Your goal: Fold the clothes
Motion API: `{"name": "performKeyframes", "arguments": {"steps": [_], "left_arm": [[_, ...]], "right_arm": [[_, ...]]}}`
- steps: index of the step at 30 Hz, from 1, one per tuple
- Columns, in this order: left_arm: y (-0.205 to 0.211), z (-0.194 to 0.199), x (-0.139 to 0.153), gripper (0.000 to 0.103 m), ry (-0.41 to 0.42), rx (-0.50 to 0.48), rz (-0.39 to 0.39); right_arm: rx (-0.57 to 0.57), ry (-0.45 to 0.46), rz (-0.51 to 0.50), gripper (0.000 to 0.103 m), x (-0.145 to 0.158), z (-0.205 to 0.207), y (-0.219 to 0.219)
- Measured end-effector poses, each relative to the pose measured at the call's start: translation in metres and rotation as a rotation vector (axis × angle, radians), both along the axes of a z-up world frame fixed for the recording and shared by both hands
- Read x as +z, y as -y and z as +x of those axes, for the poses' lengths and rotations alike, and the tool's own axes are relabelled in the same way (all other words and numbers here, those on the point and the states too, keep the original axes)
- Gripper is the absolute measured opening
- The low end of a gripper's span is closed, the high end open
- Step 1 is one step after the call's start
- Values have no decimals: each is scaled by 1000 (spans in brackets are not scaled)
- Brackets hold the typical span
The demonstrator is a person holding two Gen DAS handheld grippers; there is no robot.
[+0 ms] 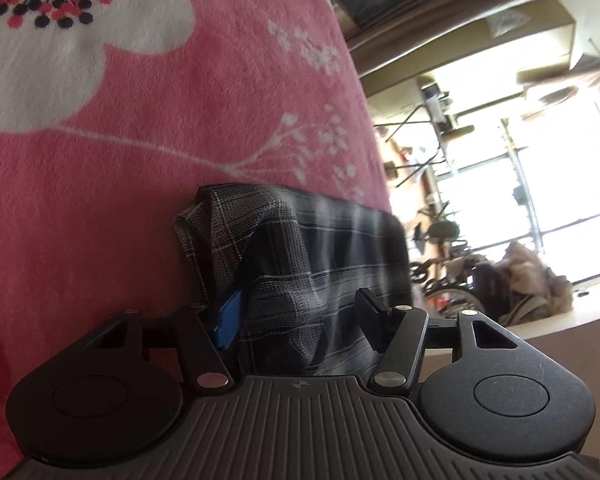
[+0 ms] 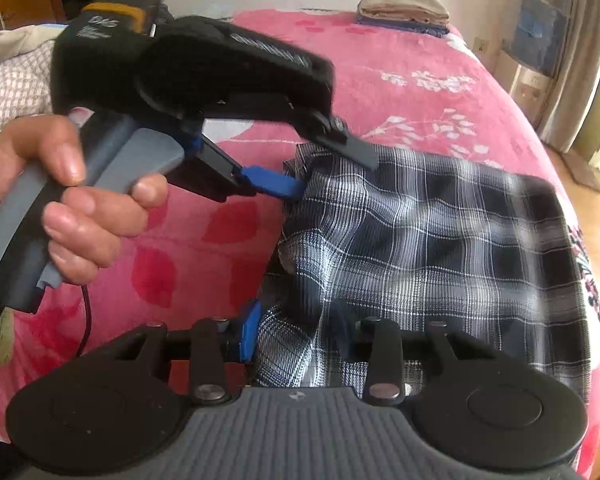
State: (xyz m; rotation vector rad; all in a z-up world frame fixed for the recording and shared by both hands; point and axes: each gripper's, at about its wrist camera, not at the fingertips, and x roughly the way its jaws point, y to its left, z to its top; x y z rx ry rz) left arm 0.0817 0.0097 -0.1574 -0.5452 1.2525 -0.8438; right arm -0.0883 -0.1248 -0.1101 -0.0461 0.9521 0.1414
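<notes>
A dark plaid garment [image 2: 440, 240] lies on the pink floral blanket [image 2: 400, 92], its right part draped toward the bed's edge. My left gripper [image 2: 332, 168] stands open at the garment's far left corner, cloth between its blue pad and black finger. In the left wrist view the plaid cloth [image 1: 300, 272] fills the gap of the left gripper [image 1: 296, 312], jaws wide apart. My right gripper [image 2: 304, 340] is at the garment's near edge with cloth bunched between its fingers; its right finger is hidden by cloth.
A stack of folded clothes [image 2: 404, 8] sits at the bed's far end. A checkered cloth [image 2: 8, 84] lies at the far left. The bed edge [image 2: 580, 240] drops off on the right toward curtains and floor.
</notes>
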Motion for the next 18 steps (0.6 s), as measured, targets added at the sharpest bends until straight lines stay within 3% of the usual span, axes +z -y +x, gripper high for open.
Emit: {"name": "performKeyframes", "arguments": {"steps": [2,5,7,9,12,14,18], "left_arm": [[4,2,1,58,-3,-6,27],[7,5,-1,48,-20,0,63],[7,8,-4,33,-44,26,73],[6,10,-6,25,-65,46,57],[8,13,-10,7,-99,64,28],[2,12,-15,3,-123,78,-22],[-11,11,-26,2,-184,128,-253]], "right_arm": [[2,4,-11,38,0,0,-2],[6,-2,-20,35,-3,2,-2],[8,-12,-15,33,-5,2,-2],[6,-14,-10,22,-5,1,-2],[4,1,-33,12,-5,-1,-3],[5,16,-51,10,-4,-3,-4],[32,84,-157,9,0,-13,-15]]}}
